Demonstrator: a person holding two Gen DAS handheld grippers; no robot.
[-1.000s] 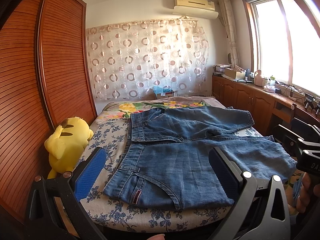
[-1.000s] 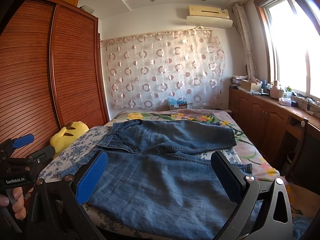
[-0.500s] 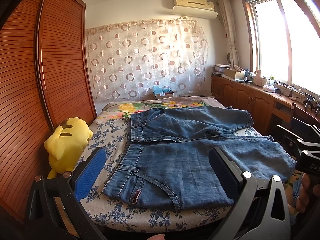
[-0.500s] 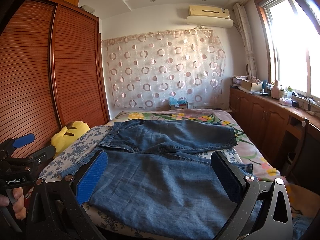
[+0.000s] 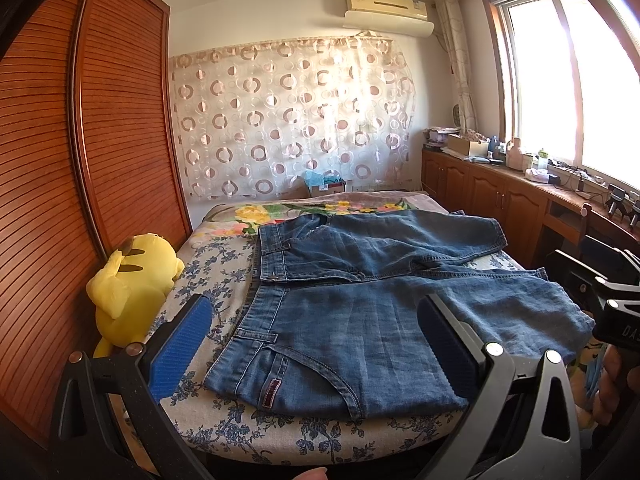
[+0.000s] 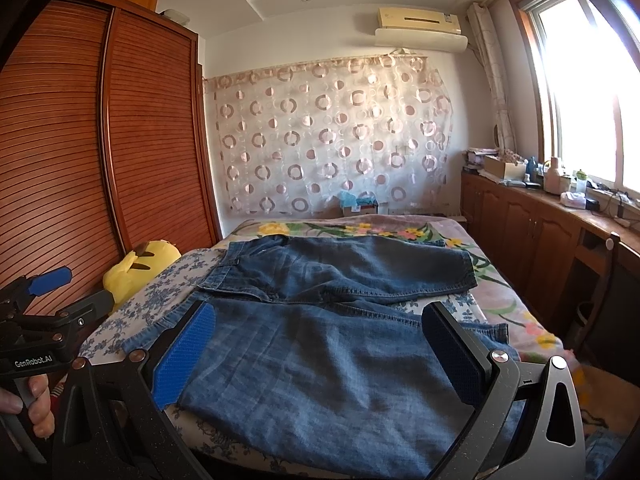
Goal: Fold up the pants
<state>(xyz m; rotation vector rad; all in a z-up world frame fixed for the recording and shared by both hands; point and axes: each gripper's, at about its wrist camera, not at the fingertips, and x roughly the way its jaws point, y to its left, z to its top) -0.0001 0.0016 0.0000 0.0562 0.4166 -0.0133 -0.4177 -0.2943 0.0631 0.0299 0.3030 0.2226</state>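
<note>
Bedroom, floral-print bed (image 5: 224, 432) beside a louvred wooden wardrobe (image 5: 120, 128). Blue denim pants (image 5: 360, 320) lie spread flat, waistband left, legs running right. Left gripper (image 5: 316, 344) and right gripper (image 6: 320, 352) hover at the near edge, jaws apart, empty. Recommended: grip the near waistband corner and near hem together, then fold away evenly.

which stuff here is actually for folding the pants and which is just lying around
For the job: jeans spread on the bed; left gripper and right gripper, both open.

Lying about: yellow plush toy, tissue box, clutter on the cabinet top.
</note>
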